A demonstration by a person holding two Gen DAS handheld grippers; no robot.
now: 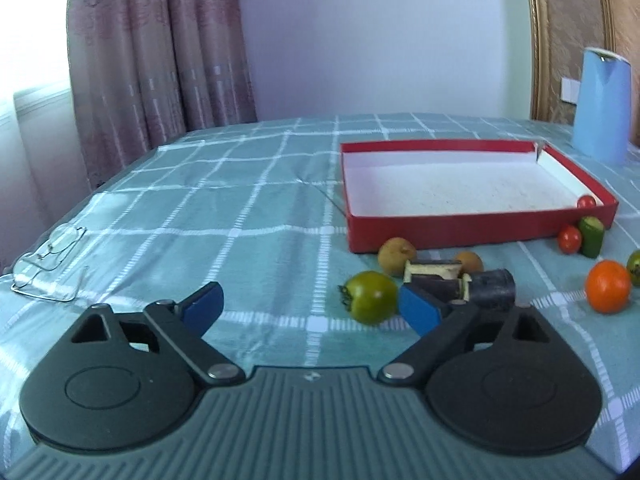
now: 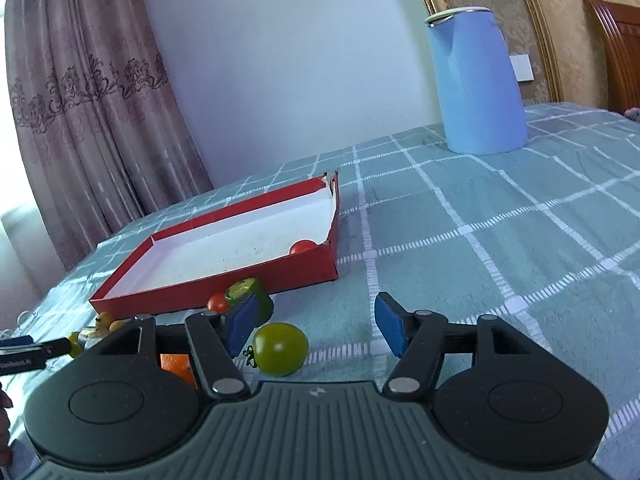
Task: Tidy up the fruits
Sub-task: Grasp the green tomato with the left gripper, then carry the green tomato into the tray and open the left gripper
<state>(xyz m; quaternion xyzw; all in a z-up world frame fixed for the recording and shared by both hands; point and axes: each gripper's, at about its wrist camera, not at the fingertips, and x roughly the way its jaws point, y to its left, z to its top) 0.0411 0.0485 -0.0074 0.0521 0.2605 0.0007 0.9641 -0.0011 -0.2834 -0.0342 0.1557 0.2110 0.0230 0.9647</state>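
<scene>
A red box [image 1: 480, 228] with a white floor holds one cherry tomato [image 1: 586, 201]. In front of it lie a green tomato [image 1: 370, 302], two yellowish fruits [image 1: 396, 256], dark eggplant pieces [image 1: 492, 288], a second cherry tomato [image 1: 569, 238], a cucumber piece [image 1: 591, 236] and an orange [image 1: 608, 286]. My left gripper [image 1: 310, 308] is open over bare cloth, left of the green tomato. My right gripper [image 2: 316, 328] is open, with another green tomato [image 2: 280, 348] lying loose between its fingers, near the left one. The box [image 2: 240, 284] is ahead and to its left.
A tall blue kettle [image 2: 480, 80] stands at the back right of the checked teal cloth. A pair of glasses [image 1: 48, 264] lies at the left edge. Curtains and a wall close off the back.
</scene>
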